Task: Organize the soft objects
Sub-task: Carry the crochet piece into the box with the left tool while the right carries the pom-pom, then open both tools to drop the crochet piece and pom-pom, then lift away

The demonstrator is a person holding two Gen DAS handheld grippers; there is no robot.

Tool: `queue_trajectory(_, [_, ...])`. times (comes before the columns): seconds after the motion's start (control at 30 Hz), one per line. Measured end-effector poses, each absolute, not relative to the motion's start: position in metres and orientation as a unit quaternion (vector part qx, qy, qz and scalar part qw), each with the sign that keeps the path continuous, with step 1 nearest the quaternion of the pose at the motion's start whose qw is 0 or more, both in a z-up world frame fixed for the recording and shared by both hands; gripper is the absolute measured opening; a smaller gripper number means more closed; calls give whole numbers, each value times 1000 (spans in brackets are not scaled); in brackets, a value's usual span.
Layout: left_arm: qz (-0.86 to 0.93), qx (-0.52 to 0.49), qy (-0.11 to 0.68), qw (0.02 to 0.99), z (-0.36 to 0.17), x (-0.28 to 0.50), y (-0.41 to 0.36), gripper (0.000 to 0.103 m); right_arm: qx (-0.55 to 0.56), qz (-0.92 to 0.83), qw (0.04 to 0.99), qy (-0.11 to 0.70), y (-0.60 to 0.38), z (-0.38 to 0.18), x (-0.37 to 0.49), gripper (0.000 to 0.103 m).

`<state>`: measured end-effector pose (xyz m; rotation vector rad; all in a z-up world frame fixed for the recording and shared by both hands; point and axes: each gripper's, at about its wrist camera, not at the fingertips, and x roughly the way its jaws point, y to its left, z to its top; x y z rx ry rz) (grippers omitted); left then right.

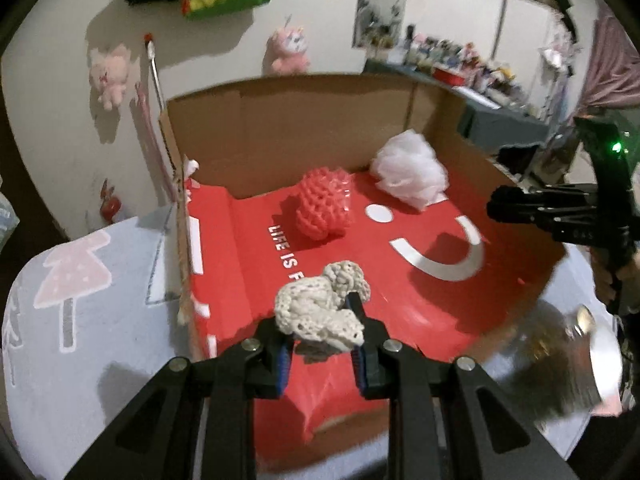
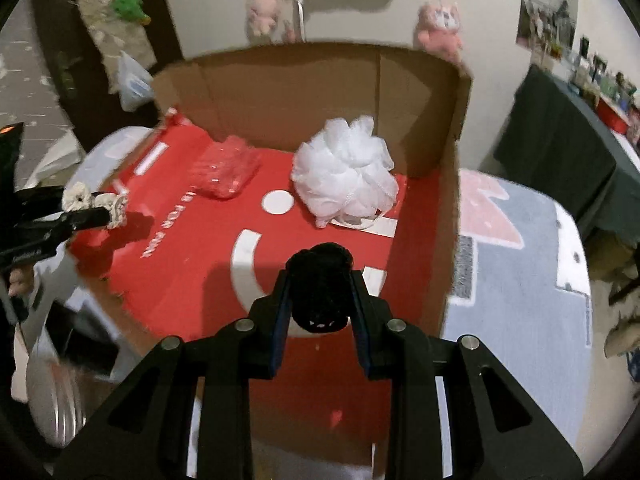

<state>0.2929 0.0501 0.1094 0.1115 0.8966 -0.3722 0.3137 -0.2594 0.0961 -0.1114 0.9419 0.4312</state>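
Black pompom [image 2: 320, 288] between right tongs [image 2: 319, 280]

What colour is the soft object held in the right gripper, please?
Black; the fuzzy ball between the right gripper fingers shows best in the right wrist view.

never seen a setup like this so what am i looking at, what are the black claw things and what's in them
No robot here: a person holds a two-finger hand tool in each hand, and each tool has a wide-angle camera looking forward along its fingers. So each picture is one tool's own view, with its black fingers at the bottom.

In the left tool's view, the left gripper is closed on a beige mesh sponge. In the right tool's view, the right gripper is closed on a black fluffy ball.

Both are held over an open cardboard box with a red printed floor. Already lying inside are a white bath pouf and a red foam net. The box sits on a pale patterned cloth. Pink plush toys hang on the wall behind.
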Motion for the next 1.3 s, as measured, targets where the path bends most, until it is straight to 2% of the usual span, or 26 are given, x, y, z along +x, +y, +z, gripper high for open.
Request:
queue_trajectory(0.1, [-165,57,453,874,101,311,41,25,-52,179,852,489,-250,84,339,26])
queue_trajectory(0.4, [-129,82,485,861,81,347,28,28,-58,141,830,537,-234,59,375,26])
queue_trajectory(0.8, [-109,91,495,857,67,359,28,34,-81,132,828,539,-230,48,381,27])
queue_trajectory(1.0, [-107,94,500,854,62,359,30,41,-92,130,828,537,-230,46,379,29])
queue_trajectory(1.13, [-105,96,499,855,62,358,31,47,-107,127,829,534,-220,42,375,33])
queue_trajectory(1.17, [-105,96,498,856,63,357,31,48,-110,126,829,533,-217,42,373,36])
queue_trajectory(1.2, [-106,95,497,856,63,356,32,48,-110,128,829,532,-217,42,371,47])
queue_trajectory(1.23, [-108,94,495,857,64,354,29,50,-109,139,829,530,-214,42,369,53])
queue_trajectory(1.3, [-113,92,492,859,66,351,27,55,-124,136,833,522,-207,46,363,58])
